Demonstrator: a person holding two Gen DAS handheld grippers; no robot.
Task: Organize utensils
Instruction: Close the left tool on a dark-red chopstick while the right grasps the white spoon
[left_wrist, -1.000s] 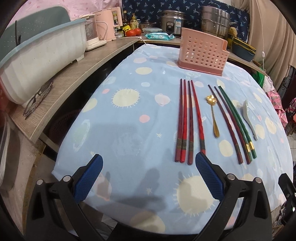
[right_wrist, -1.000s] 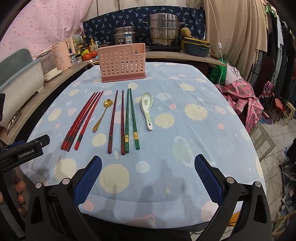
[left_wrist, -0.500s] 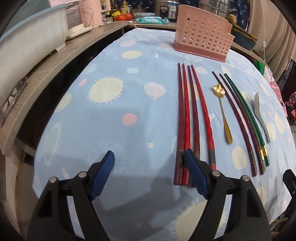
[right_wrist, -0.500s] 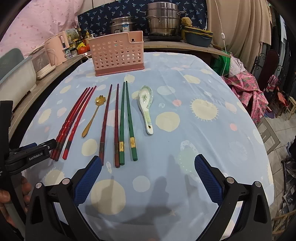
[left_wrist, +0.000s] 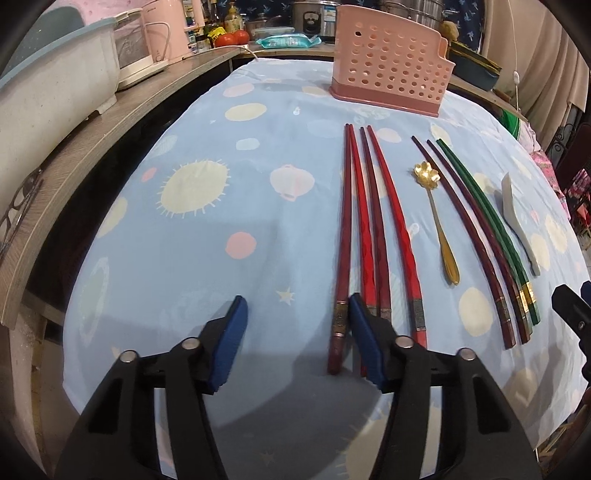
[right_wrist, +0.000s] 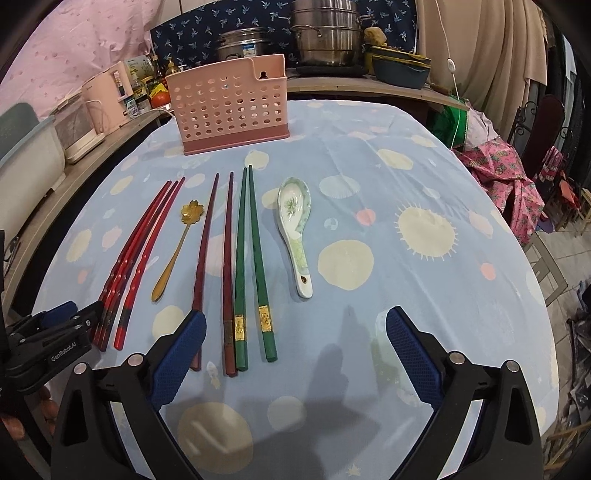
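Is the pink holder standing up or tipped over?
Upright: the holder stands on its darker base on the tablecloth, open top up. Its contents cannot be seen.

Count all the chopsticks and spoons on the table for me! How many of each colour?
Red chopsticks: 4
Dark maroon chopsticks: 2
Green chopsticks: 2
Gold spoon: 1
White flowered spoon: 1
Total: 10
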